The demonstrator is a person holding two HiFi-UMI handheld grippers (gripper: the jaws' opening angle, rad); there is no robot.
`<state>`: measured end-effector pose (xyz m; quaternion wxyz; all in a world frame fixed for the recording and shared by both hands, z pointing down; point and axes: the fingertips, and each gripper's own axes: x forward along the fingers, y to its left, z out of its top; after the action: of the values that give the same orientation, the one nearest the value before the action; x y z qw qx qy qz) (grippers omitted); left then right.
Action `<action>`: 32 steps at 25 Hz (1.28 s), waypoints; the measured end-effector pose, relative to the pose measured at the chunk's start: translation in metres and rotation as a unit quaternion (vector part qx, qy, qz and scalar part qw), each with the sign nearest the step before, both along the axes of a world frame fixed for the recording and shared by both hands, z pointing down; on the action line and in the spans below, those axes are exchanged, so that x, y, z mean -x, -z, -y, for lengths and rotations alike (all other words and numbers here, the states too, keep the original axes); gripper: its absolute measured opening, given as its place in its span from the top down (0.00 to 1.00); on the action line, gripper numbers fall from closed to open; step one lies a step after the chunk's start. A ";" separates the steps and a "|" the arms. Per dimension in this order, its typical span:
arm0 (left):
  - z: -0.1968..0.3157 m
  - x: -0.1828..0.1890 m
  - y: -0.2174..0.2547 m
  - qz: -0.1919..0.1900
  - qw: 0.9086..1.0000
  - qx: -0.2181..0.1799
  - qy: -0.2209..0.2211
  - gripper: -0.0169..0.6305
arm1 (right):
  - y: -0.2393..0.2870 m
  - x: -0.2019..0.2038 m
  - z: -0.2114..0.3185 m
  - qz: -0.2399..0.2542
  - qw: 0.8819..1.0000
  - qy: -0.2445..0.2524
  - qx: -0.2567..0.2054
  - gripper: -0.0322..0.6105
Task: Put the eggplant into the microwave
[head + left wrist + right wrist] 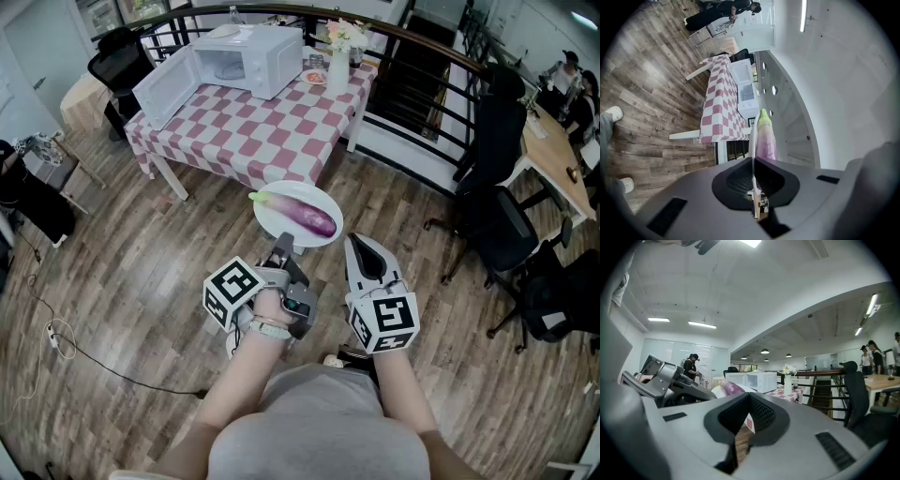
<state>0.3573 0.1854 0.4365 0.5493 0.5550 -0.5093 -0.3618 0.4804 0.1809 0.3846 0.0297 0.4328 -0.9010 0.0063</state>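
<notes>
A purple eggplant [307,217] with a green stem lies on a white plate [269,223] held out over the wooden floor. My left gripper [282,246] is shut on the plate's near rim. In the left gripper view the plate [751,138] shows edge-on between the jaws, with the eggplant [765,137] beside it. My right gripper [362,246] is just right of the plate, shut and holding nothing. The white microwave [253,56] stands on the checkered table [253,127] ahead, its door [167,87] swung open to the left. The right gripper view shows the eggplant [731,388] and the microwave [760,381].
A vase of flowers [339,54] and a small dish [314,77] stand right of the microwave. A black railing [422,84] runs behind and right of the table. Office chairs [502,234] and a desk [558,155] with people are at the right. A cable [84,356] lies on the floor.
</notes>
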 end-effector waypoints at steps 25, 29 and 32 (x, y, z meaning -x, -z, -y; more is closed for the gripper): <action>0.029 0.160 0.003 -0.006 0.999 0.008 -0.053 0.95 | 0.007 0.174 0.017 -0.005 0.999 -0.044 -0.014 0.91; 0.029 0.191 0.004 -0.013 0.998 0.007 -0.057 0.95 | 0.009 0.206 0.016 -0.009 0.999 -0.048 -0.015 0.91; 0.028 0.213 0.005 -0.018 0.998 0.006 -0.059 0.95 | 0.008 0.228 0.015 -0.011 0.999 -0.049 -0.013 0.91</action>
<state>0.1447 0.1573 0.4316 0.5821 0.5740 -0.4679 -0.3359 0.2519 0.1662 0.3764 0.0339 0.4770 -0.8782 -0.0087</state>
